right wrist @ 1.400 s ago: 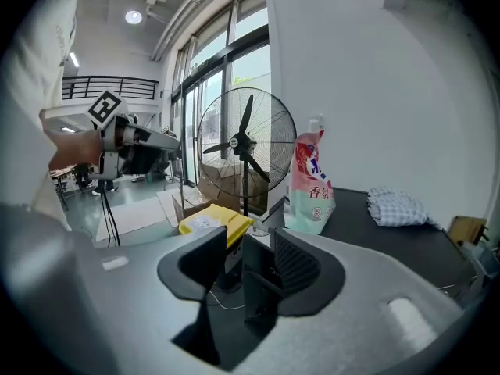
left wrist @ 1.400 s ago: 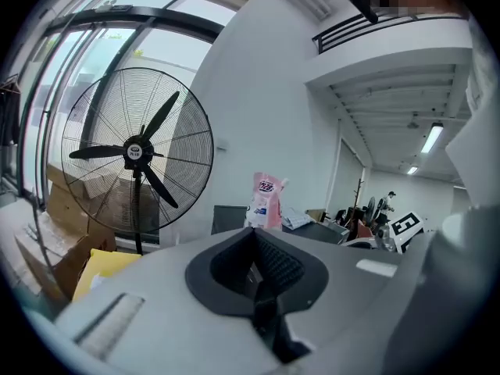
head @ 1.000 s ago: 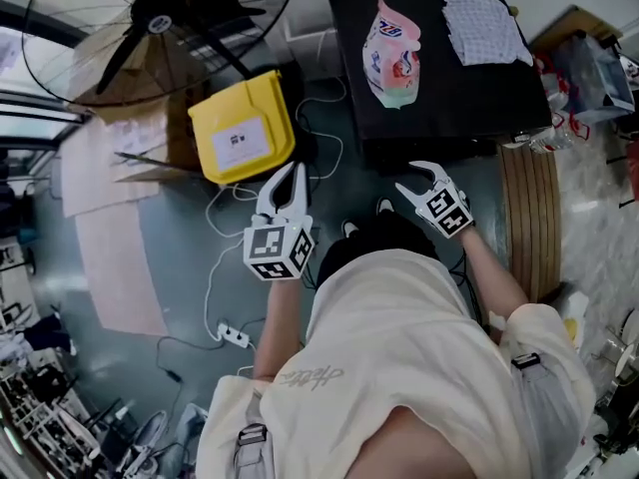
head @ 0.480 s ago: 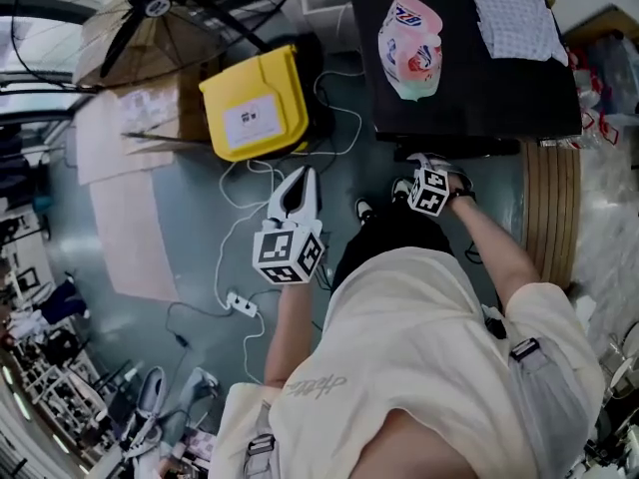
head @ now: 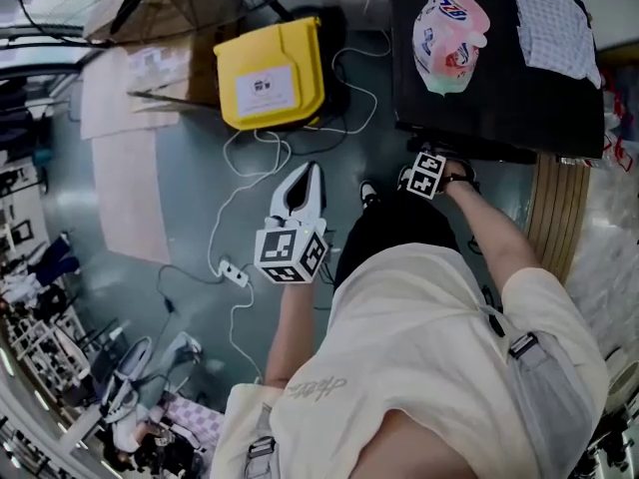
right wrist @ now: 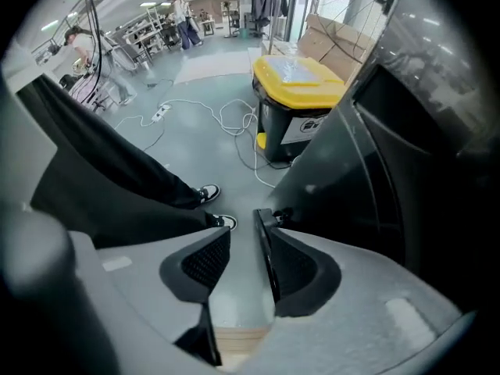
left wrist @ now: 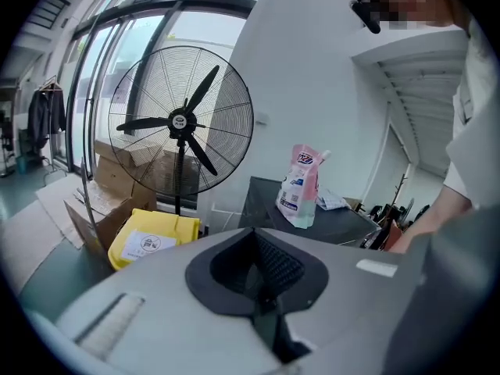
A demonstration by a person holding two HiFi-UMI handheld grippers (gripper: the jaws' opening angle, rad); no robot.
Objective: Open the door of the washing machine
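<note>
On your left gripper point(left wrist: 253, 244) the jaws sit together, empty. On your right gripper point(right wrist: 242, 226) they are apart and closing, nothing between them, beside the washing machine point(right wrist: 375, 155).

A glossy yellow plastic bin point(head: 270, 73). A shiny pink plastic pouch point(head: 449, 33) and checked cloth point(head: 554, 23) lie on a matt black washing machine point(head: 499, 108). Smooth grey floor point(head: 190, 198); brown cardboard box point(head: 170, 18).

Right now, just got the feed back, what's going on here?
A person stands at the washer with a gripper in each hand. The right gripper points down along its dark door, jaws apart but closing, nothing clearly gripped. The left gripper is shut, empty, held over the floor. The door does not look open yet.
</note>
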